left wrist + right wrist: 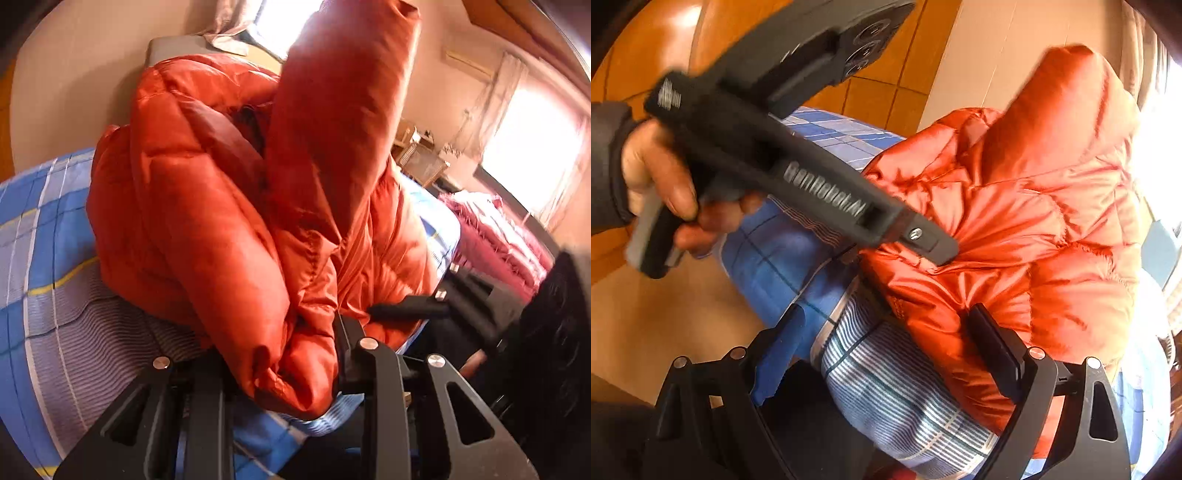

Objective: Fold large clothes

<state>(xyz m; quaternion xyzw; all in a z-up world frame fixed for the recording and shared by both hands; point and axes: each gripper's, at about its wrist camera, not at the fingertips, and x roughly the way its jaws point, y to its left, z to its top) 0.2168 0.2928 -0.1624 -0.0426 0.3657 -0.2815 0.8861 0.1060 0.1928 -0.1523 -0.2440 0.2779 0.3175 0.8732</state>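
An orange puffer jacket (pixel 229 206) lies bunched on a bed with a blue and grey checked sheet (pixel 48 236). One padded part stands up high in the middle. My left gripper (pixel 295 354) is shut on a fold of the jacket's near edge; it also shows in the right wrist view (pixel 923 240), held by a hand, its tip on the jacket (pixel 1015 221). My right gripper (pixel 890 332) is open at the jacket's lower edge, one finger (pixel 993 347) against the fabric, the other finger (pixel 783 339) over the sheet (pixel 886 384). It shows in the left wrist view (pixel 399 312) too.
A pink blanket (pixel 491 236) lies on a second bed at the right. Bright windows (pixel 532 147) and a cluttered shelf (pixel 421 155) stand behind. A grey headboard (pixel 173 48) is beyond the jacket. Wooden wall panels (pixel 879 85) are at the left.
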